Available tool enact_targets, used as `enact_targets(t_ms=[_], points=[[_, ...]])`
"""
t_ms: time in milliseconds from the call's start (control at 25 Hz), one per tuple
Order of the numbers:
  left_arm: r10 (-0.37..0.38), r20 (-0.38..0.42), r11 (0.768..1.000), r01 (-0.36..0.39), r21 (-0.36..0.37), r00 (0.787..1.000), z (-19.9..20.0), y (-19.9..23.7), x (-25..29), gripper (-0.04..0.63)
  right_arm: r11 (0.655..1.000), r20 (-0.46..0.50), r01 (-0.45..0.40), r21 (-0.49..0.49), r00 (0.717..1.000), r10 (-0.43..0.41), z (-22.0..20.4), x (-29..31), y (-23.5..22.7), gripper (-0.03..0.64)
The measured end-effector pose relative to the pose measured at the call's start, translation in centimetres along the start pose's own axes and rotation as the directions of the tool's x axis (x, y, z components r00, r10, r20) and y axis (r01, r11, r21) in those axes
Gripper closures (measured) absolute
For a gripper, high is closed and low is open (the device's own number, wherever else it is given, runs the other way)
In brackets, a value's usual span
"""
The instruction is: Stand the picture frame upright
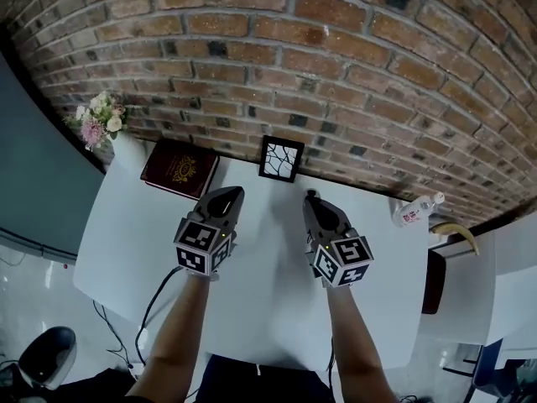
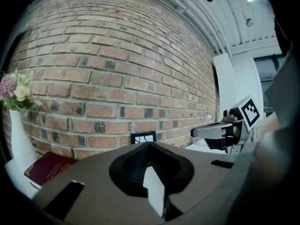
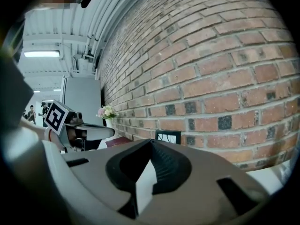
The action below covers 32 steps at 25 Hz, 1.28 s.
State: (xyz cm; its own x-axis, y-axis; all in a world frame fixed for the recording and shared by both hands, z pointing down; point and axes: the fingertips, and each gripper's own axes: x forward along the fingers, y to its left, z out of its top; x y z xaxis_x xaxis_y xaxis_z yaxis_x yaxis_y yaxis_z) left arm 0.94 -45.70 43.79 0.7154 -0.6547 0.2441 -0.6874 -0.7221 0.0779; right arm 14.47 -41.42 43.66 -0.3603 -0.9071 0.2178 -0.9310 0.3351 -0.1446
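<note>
A small black picture frame (image 1: pixel 281 159) with a white cracked-line pattern stands upright at the back of the white table (image 1: pixel 268 309), leaning against the brick wall. It shows as a small dark square in the left gripper view (image 2: pixel 143 138) and in the right gripper view (image 3: pixel 168 136). My left gripper (image 1: pixel 232 193) is shut and empty, held above the table short of the frame and to its left. My right gripper (image 1: pixel 311 198) is also shut and empty, to the frame's right. Both are apart from the frame.
A dark red book (image 1: pixel 179 168) lies at the back left, beside a white vase of flowers (image 1: pixel 104 120). A plastic bottle (image 1: pixel 416 211) lies at the right edge near a banana (image 1: pixel 457 232). The brick wall (image 1: pixel 336 74) closes the far side.
</note>
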Motion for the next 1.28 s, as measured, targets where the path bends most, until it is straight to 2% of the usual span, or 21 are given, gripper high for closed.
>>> enact_targets(t_ms=[560, 1120, 1280], points=[[0.044, 0.063, 0.998, -0.041, -0.047, 0.997, 1.2, -4.4, -8.2, 0.584, 0.995, 0.001, -0.055, -0.088, 0.998, 0.056, 1.0, -8.2, 4.2, 0.612], [0.09, 0.178, 0.994, -0.078, -0.071, 0.98, 3.0, -8.2, -15.4, 0.584, 0.982, 0.006, -0.103, -0.157, 0.994, 0.105, 1.8, -15.0, 7.1, 0.612], [0.093, 0.179, 0.994, -0.08, -0.079, 0.979, 2.5, -9.1, -16.7, 0.584, 0.978, 0.003, -0.125, -0.166, 0.992, 0.127, 1.7, -16.1, 8.2, 0.612]])
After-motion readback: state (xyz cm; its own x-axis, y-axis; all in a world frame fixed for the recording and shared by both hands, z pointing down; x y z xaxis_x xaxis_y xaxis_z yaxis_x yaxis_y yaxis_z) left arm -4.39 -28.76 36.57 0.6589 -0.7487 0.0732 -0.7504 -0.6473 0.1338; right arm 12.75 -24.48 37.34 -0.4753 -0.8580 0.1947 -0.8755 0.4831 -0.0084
